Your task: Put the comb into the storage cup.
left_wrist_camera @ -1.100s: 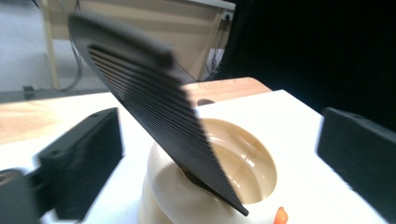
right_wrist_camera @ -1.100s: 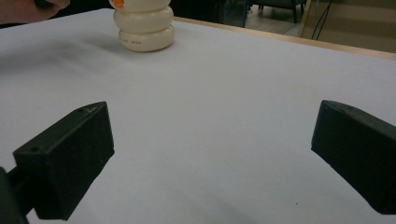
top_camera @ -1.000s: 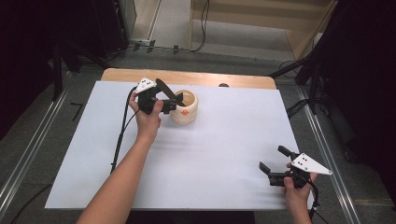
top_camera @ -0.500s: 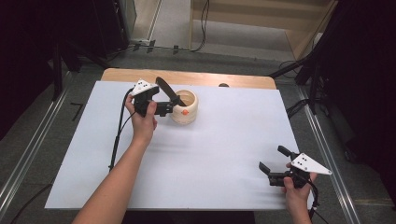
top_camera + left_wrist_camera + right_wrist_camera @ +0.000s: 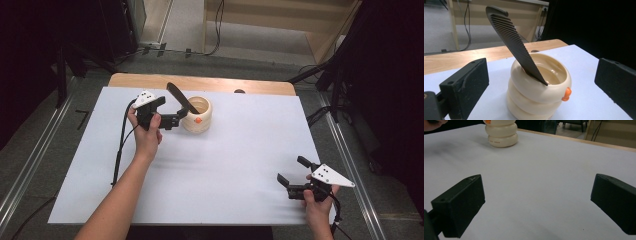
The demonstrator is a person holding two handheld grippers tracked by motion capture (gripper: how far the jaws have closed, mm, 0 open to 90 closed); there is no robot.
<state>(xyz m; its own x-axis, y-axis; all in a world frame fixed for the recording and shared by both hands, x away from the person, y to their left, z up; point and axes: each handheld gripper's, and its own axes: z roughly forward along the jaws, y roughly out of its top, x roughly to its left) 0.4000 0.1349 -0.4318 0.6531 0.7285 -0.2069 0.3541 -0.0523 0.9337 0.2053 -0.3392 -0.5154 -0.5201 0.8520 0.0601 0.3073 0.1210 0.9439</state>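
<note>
A cream ribbed cup (image 5: pixel 198 116) with a small orange knob stands at the back of the white sheet. A black comb (image 5: pixel 181 97) stands in it, leaning up and to the left over the rim. My left gripper (image 5: pixel 176 115) is just left of the cup, open, its jaws pointing at it and not touching it. In the left gripper view the comb (image 5: pixel 511 42) rises out of the cup (image 5: pixel 539 97) between the wide-apart jaws. My right gripper (image 5: pixel 292 170) is held open near the front right corner, with nothing in it. The cup (image 5: pixel 502 133) lies far ahead in the right gripper view.
The white sheet (image 5: pixel 235 165) covers most of the table, and a strip of the wooden top (image 5: pixel 200 82) shows along the back edge. Metal rails run down both sides of the table. A cable (image 5: pixel 120 150) trails from the left gripper along the forearm.
My left gripper has drawn back to the left and slightly toward the person, away from the cup. The comb stays leaning in the cup. The right gripper has not moved.
</note>
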